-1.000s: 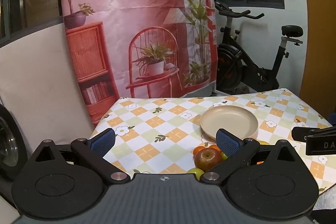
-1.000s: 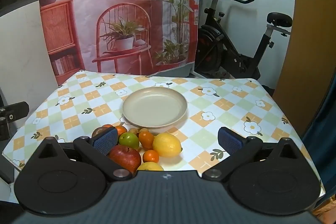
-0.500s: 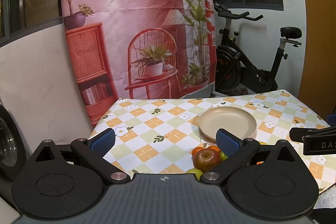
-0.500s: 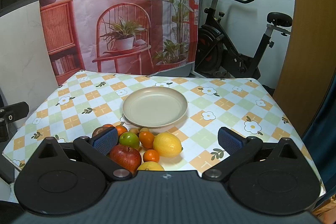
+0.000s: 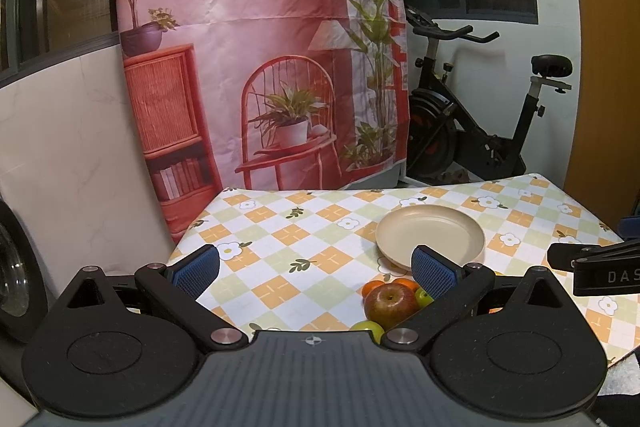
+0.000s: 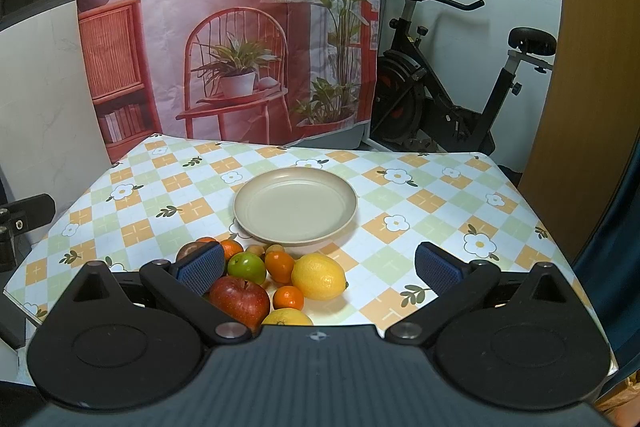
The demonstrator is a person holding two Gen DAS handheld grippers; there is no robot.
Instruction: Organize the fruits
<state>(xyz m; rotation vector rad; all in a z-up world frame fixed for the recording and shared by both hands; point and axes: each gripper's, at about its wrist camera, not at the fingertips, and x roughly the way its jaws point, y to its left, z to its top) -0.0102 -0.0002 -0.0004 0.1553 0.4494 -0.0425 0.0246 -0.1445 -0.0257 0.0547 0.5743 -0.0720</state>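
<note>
A beige plate (image 6: 295, 205) (image 5: 430, 233) sits with nothing in it in the middle of the checkered table. Just in front of it lies a heap of fruit: a red apple (image 6: 240, 299) (image 5: 391, 303), a green apple (image 6: 247, 265), a lemon (image 6: 319, 276), several small oranges (image 6: 279, 265) and a second yellow fruit (image 6: 287, 317) at the near edge. My right gripper (image 6: 318, 267) hangs open above the heap's right side, its left finger over the fruit. My left gripper (image 5: 314, 269) is open over the table's left part, holding nothing.
The table wears a cloth (image 6: 432, 195) with orange and green checks and flowers. A printed backdrop (image 6: 224, 27) hangs behind it, and an exercise bike (image 6: 452, 95) stands at the back right. A wooden panel (image 6: 592, 107) rises at the right. The right gripper's body (image 5: 596, 267) shows in the left wrist view.
The left wrist view has drawn back and lifted slightly, so the table sits a little lower and farther. The right gripper and the fruit have hardly moved.
</note>
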